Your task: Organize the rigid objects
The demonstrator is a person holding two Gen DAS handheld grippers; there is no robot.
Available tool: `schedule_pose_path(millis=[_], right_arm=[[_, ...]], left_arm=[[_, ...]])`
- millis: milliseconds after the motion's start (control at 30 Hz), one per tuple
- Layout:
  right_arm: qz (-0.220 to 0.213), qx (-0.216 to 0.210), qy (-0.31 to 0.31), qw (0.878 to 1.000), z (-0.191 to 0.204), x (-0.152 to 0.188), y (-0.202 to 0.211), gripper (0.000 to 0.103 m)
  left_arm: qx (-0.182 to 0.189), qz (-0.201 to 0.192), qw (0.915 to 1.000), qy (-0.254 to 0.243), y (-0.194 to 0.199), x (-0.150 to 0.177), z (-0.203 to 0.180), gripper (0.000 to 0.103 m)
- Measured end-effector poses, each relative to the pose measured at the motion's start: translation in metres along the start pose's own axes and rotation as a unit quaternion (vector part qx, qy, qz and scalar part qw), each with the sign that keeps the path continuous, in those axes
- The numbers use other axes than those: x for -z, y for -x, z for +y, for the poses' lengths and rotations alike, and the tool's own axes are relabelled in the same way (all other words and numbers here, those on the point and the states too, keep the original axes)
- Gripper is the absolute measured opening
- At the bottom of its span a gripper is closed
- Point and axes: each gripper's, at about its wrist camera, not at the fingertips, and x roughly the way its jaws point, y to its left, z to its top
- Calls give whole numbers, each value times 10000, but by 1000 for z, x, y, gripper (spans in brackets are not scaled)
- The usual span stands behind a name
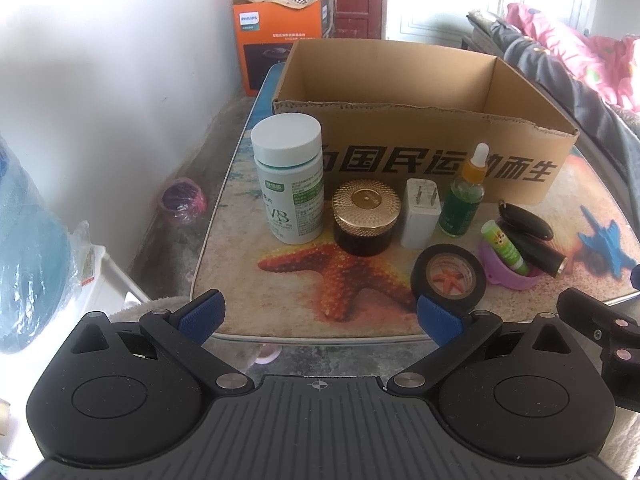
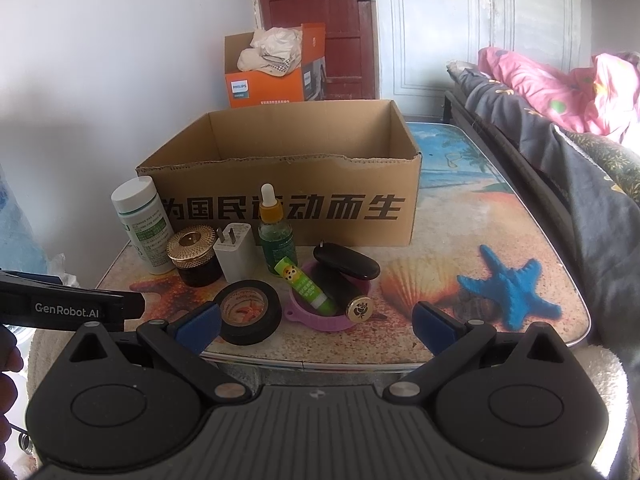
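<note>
Left wrist view shows the left tool (image 1: 318,318) spread and empty at the surface's (image 1: 256,312) near edge, the tape roll (image 1: 449,275) just ahead of its right finger, while right wrist view shows the right tool (image 2: 316,326) likewise spread, that roll (image 2: 247,306) beside its left finger, the cardboard box (image 2: 288,204) beyond.

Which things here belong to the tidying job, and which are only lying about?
For the job:
- cardboard box
- white pill bottle
- gold-lidded jar
- white charger
- dropper bottle
- black tape roll
- purple dish holding a green stick and black tube
- black key fob

Just lying about:
- orange box with cloth
- bedding
- red door
</note>
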Motion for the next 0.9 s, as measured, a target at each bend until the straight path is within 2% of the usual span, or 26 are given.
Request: schedule_pose_path(millis=[567,900], right_arm=[[-7,-30,-23,10000,-1,0,-1,103],[-8,-52,-155,9999,-14,1,-9,103]], left_arm=[[-54,60,10000,-31,-4,0,-1,103],[-41,92,9998,-150,-10,-2,-9,103]])
